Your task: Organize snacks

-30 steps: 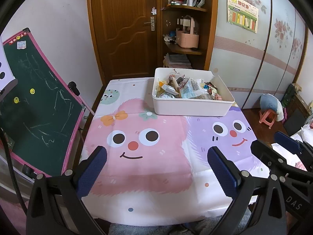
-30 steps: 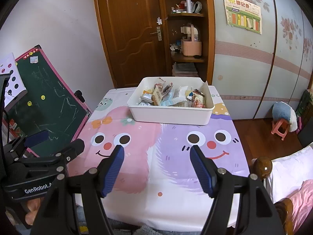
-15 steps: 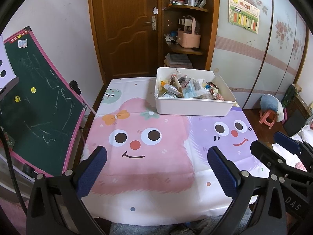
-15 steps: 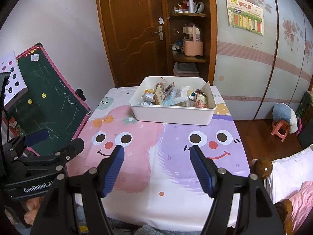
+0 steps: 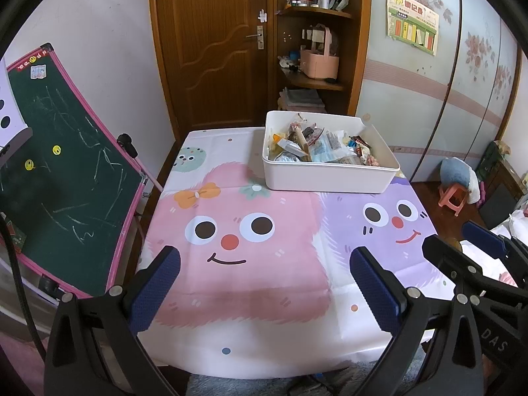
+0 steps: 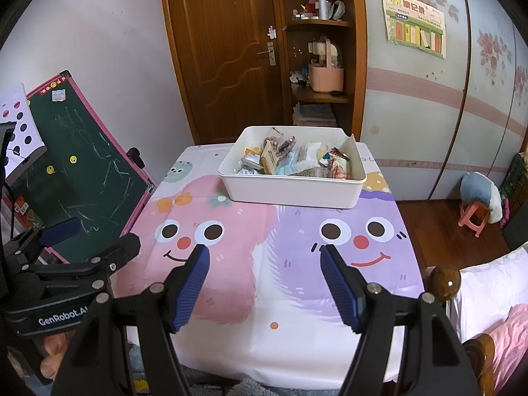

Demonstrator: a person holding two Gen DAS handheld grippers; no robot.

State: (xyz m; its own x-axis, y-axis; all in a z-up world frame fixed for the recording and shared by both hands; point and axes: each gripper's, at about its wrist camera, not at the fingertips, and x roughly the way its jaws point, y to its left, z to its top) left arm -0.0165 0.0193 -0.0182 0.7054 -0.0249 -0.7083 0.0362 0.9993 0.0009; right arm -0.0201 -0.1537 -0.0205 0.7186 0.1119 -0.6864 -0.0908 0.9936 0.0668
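Open desk [image 5: 250, 297] across the near and middle part; only obstacle the white bin [image 5: 330, 178] at the far side, toward the right.

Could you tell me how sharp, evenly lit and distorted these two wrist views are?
Left wrist: sharp, soft daylight, dark corners, door bowed by the fisheye. Right wrist: equally sharp, faint shadow under the white bin, wardrobe lines curved.

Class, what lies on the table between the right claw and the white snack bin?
Only bare printed tablecloth lies between the open right claw and the bin, as the right wrist view shows.
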